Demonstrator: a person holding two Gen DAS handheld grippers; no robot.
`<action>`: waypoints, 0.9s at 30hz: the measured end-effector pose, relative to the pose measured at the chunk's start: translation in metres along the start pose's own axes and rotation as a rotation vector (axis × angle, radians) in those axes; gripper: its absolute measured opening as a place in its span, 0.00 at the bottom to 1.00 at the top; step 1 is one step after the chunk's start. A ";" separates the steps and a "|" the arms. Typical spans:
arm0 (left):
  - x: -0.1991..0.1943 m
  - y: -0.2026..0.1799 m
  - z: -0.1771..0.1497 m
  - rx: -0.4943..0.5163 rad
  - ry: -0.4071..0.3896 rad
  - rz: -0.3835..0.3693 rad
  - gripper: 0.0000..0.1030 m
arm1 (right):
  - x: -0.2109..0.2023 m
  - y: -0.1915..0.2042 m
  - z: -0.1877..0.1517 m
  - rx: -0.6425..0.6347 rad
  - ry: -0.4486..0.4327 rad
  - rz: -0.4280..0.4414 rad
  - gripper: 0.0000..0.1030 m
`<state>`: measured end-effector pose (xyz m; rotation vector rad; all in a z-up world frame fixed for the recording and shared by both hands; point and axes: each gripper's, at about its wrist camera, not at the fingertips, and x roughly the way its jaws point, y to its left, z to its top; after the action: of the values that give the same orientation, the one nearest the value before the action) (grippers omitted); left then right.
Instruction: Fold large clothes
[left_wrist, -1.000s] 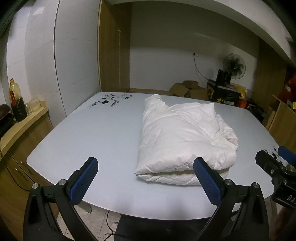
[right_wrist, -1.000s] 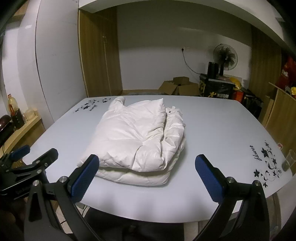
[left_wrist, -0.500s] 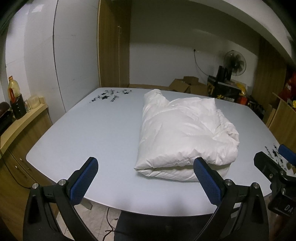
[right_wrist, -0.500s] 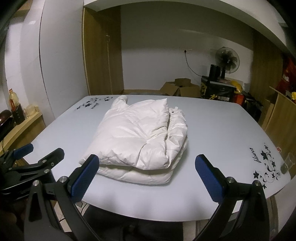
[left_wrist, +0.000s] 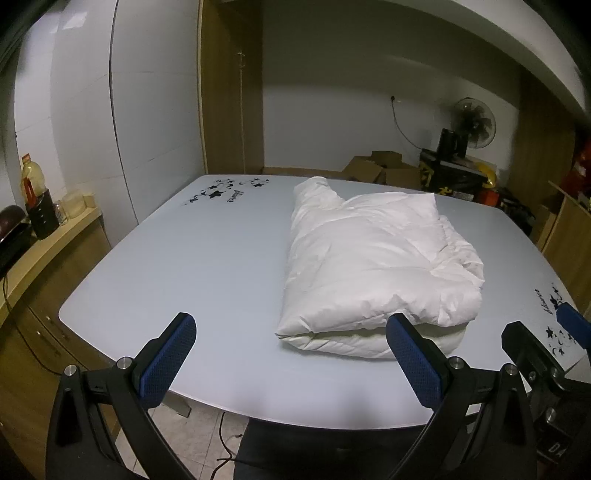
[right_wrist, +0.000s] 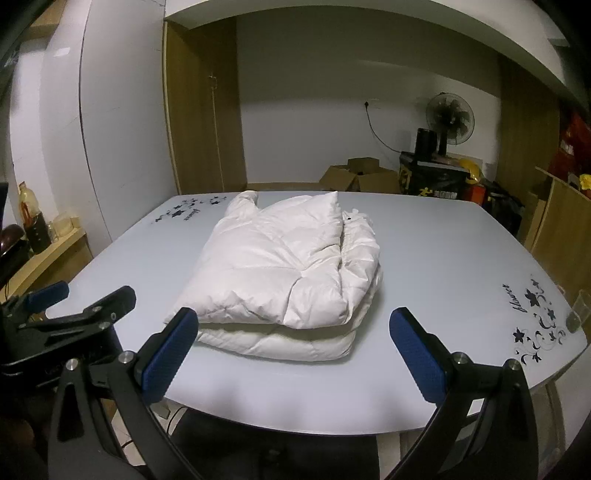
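A white puffy down jacket (left_wrist: 373, 266) lies folded in a thick bundle on the pale blue table (left_wrist: 192, 266); it also shows in the right wrist view (right_wrist: 284, 280). My left gripper (left_wrist: 291, 362) is open and empty, held at the table's near edge, short of the jacket. My right gripper (right_wrist: 295, 354) is open and empty, also at the near edge in front of the jacket. The right gripper shows at the far right of the left wrist view (left_wrist: 546, 350), and the left gripper at the far left of the right wrist view (right_wrist: 66, 306).
The table (right_wrist: 461, 258) has black flower decals at its corners (right_wrist: 532, 317). A wooden side counter with a bottle (left_wrist: 31, 195) stands at the left. Cardboard boxes (right_wrist: 358, 177), a fan (right_wrist: 448, 114) and wooden cabinets stand behind.
Both grippers have drawn back a little and risen from the table; the jacket sits slightly farther away in both views. The jacket has not moved.
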<state>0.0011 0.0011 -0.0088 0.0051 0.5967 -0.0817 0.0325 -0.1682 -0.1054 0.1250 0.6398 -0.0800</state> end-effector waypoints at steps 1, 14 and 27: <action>0.000 0.000 0.000 0.001 0.001 0.001 1.00 | 0.000 0.000 0.000 0.000 0.000 -0.002 1.00; 0.003 0.000 -0.003 0.005 0.016 0.008 1.00 | -0.005 0.002 -0.002 -0.004 -0.006 0.010 1.00; 0.004 0.000 -0.003 0.002 0.015 0.013 1.00 | -0.007 0.000 -0.001 -0.001 -0.008 0.004 1.00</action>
<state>0.0031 0.0011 -0.0132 0.0110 0.6116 -0.0698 0.0266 -0.1674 -0.1022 0.1249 0.6319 -0.0758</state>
